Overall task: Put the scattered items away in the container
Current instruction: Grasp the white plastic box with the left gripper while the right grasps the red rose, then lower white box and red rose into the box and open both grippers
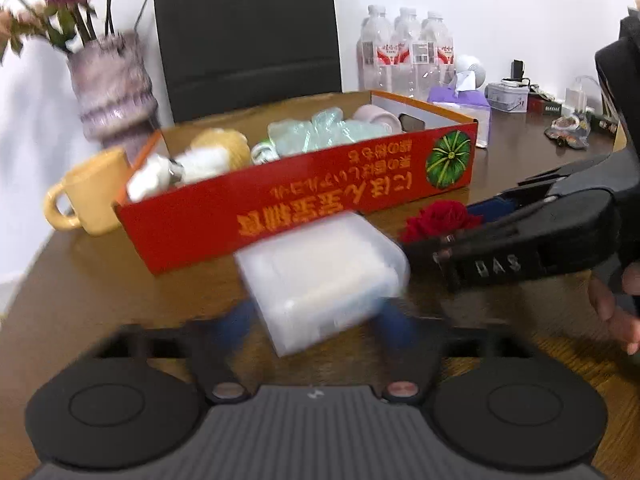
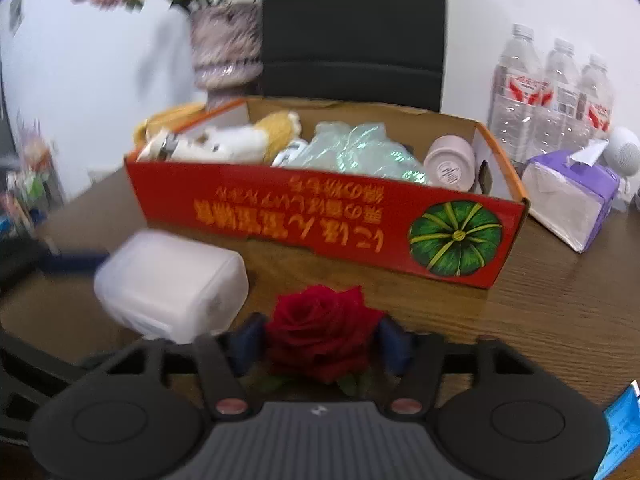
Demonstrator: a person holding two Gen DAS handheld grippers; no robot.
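A red cardboard box [image 1: 304, 196] [image 2: 280, 208] sits mid-table and holds a plush toy, green crinkled plastic and a pale cup. My left gripper [image 1: 316, 322] is shut on a translucent white plastic case [image 1: 320, 276], held just in front of the box; the case also shows in the right wrist view [image 2: 172, 284]. My right gripper [image 2: 320, 340] is shut on a red rose [image 2: 320, 332], held in front of the box's near wall. In the left wrist view the right gripper [image 1: 452, 216] shows at the right with the rose [image 1: 440, 220].
A yellow mug [image 1: 86, 194] and a vase of dried flowers [image 1: 114, 92] stand left of the box. Water bottles [image 2: 552, 96] and a purple tissue pack [image 2: 568, 200] stand to its right. A black chair [image 2: 352, 32] is behind the table.
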